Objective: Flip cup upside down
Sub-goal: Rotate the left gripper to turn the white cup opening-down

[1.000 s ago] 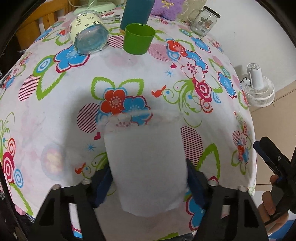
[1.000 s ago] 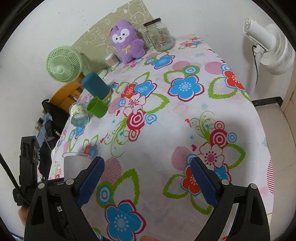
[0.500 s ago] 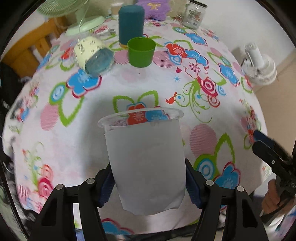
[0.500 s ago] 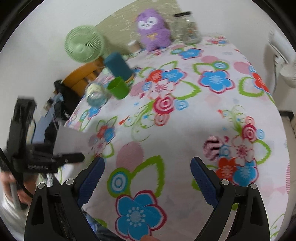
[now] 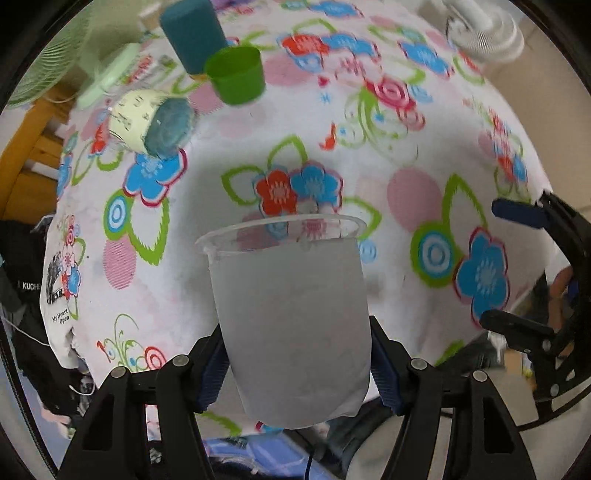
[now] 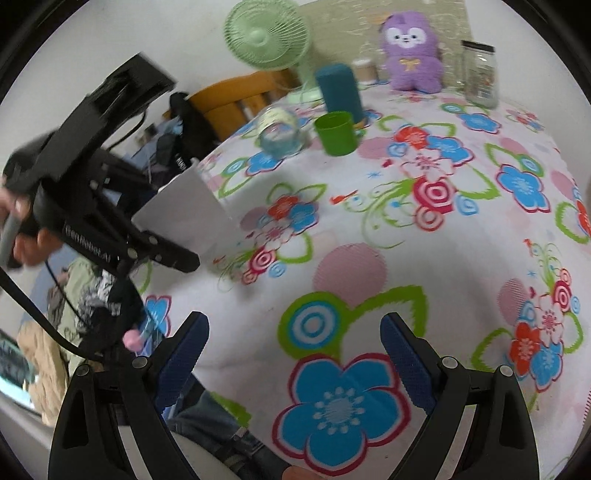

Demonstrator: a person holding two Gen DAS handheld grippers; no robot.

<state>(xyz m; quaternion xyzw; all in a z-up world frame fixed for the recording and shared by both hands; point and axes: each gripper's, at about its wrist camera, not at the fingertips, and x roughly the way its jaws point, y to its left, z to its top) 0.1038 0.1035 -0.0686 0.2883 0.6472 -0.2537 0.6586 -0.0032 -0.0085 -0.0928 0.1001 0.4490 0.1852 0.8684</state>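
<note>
- From the left wrist view, the left gripper point(image 5: 295, 365) clamps the frosted cup point(image 5: 291, 317) by its sides, above the near edge of the floral tablecloth point(image 5: 369, 155); the cup hides both pads' inner faces.
- Far off, a blurred green cup point(image 5: 236, 75) stands before a teal cylinder point(image 5: 192, 33).
- From the right wrist view, the right gripper point(image 6: 295, 354) stands wide and holds nothing; at left, the left gripper's frame point(image 6: 88, 192) covers part of the cup point(image 6: 188, 218).

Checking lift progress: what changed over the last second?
The left gripper, shut on the frosted cup throughout, raised it off the floral tablecloth and began tilting it. The right gripper stayed open and empty. The green cup did not move.
</note>
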